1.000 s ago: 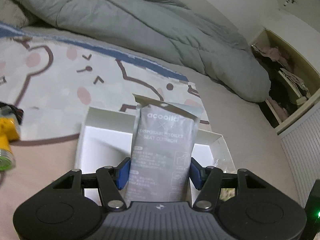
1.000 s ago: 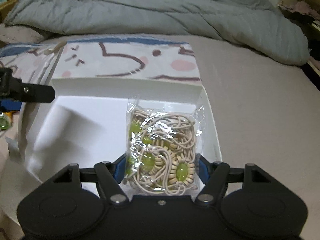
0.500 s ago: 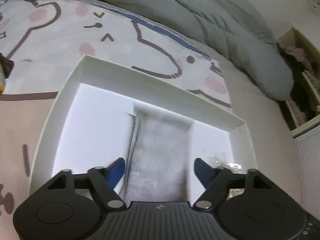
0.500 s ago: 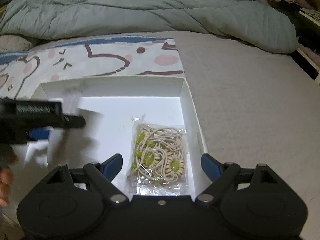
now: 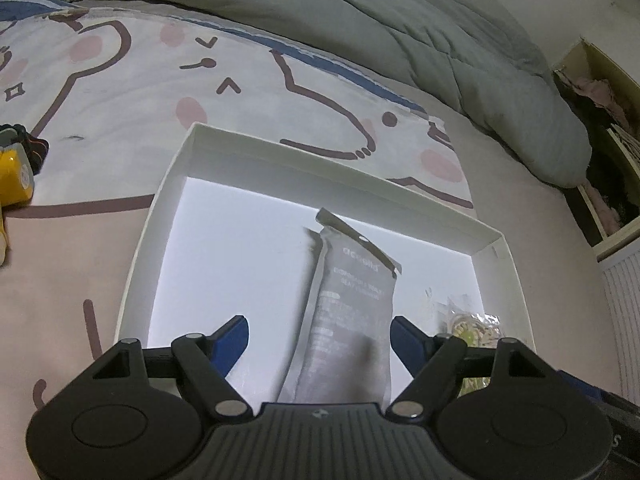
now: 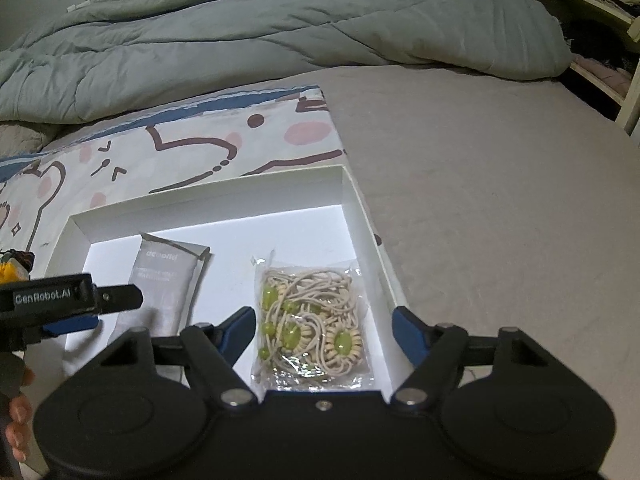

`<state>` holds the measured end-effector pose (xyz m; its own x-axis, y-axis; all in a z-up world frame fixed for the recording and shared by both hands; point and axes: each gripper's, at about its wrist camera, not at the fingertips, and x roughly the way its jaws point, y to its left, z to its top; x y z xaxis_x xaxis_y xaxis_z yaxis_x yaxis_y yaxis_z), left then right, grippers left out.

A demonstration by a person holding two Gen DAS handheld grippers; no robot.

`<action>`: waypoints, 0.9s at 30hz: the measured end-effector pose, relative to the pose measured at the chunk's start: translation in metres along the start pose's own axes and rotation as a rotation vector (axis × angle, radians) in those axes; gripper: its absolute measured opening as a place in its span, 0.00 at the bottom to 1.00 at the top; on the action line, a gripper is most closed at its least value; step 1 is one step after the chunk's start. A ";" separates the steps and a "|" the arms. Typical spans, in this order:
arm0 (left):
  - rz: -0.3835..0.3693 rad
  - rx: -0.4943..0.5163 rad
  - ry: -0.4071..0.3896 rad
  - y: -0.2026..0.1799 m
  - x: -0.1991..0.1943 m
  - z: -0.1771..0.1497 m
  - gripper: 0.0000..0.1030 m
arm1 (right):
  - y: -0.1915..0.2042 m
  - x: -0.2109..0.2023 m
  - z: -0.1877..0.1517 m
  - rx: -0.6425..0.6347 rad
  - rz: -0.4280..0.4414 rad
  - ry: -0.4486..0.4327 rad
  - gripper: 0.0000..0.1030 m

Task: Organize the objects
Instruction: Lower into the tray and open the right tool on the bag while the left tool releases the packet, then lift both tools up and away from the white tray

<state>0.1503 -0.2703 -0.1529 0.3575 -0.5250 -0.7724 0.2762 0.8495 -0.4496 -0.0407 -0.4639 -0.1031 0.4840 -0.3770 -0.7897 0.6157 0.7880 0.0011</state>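
A shallow white box (image 5: 168,196) (image 6: 360,208) lies on the bed. A grey toilet-seat-cushion packet (image 5: 348,312) (image 6: 164,284) lies inside it, between the open fingers of my left gripper (image 5: 320,334) and untouched by them. A clear bag of beige cords with green beads (image 6: 312,320) (image 5: 472,324) lies in the box's right part. My right gripper (image 6: 324,328) is open just above that bag, empty. The left gripper's body shows at the left edge of the right wrist view (image 6: 60,300).
A yellow object (image 5: 12,176) (image 6: 10,272) lies on the cartoon-print sheet (image 5: 120,80) left of the box. A rumpled grey duvet (image 5: 360,20) (image 6: 280,20) covers the far side of the bed. An open shelf with clothes (image 5: 600,140) stands at the right.
Both grippers opened and let go: the grey packet and the bag of cords now lie in the white box. Both grippers have drawn back a little.
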 end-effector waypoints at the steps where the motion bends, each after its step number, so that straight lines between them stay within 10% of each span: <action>1: -0.004 0.002 0.004 0.000 -0.001 0.000 0.76 | 0.001 0.000 0.001 0.001 0.002 0.001 0.73; 27: 0.047 0.287 -0.080 -0.014 -0.103 0.005 0.87 | 0.025 -0.071 -0.002 0.021 0.032 -0.096 0.77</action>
<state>0.1145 -0.2285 -0.0647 0.4419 -0.4973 -0.7466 0.4946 0.8294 -0.2598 -0.0603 -0.4164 -0.0480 0.5606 -0.3977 -0.7264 0.6116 0.7902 0.0393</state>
